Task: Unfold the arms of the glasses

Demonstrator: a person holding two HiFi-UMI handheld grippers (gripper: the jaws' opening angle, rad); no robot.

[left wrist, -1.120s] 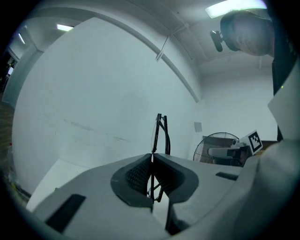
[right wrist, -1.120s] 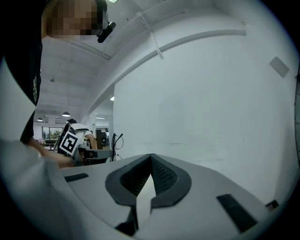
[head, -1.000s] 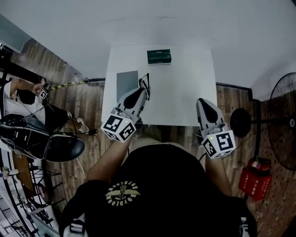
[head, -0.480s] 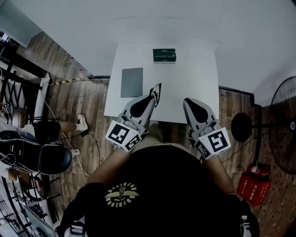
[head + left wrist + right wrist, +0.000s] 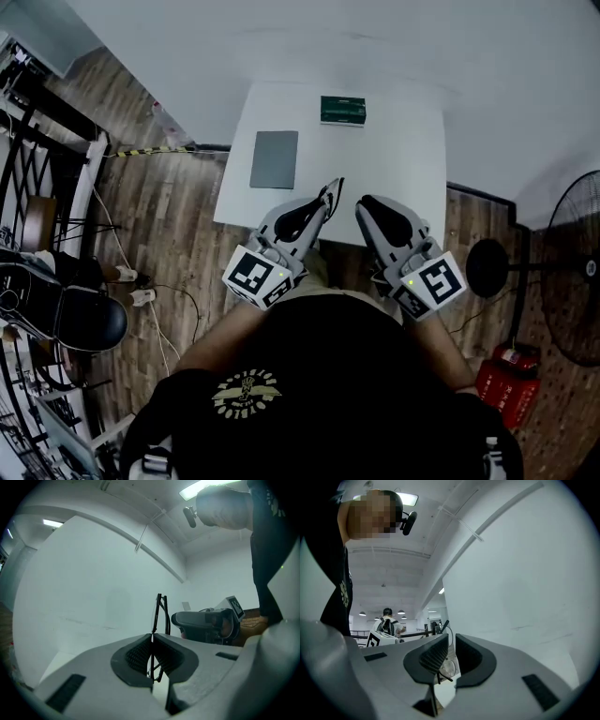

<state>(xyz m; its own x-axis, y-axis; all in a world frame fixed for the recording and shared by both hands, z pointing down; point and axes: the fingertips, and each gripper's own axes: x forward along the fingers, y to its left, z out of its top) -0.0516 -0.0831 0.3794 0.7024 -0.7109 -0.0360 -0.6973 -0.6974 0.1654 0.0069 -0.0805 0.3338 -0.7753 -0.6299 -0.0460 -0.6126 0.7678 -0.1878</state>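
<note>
Over the counter's (image 5: 394, 159) near edge at mid-frame, the left hand-held gripper (image 5: 324, 197) clamps the folded glasses (image 5: 159, 609) upright, while the right hand-held gripper (image 5: 361, 208) (drawn in beside it) has just parted its jaws around them, unpinched, likely to catch an arm.

The two grippers draw together over the near edge of the table (image 5: 403, 141). The left gripper (image 5: 323, 201), with the glasses (image 5: 331, 192) pinched in it, slides toward the middle and farther in over the tabletop. The right gripper (image 5: 362, 208) swings inward until its tips sit just beside the glasses. Its jaws have just been opening — a narrow gap stands between them now, and the glasses show through it, not pressed.
</note>
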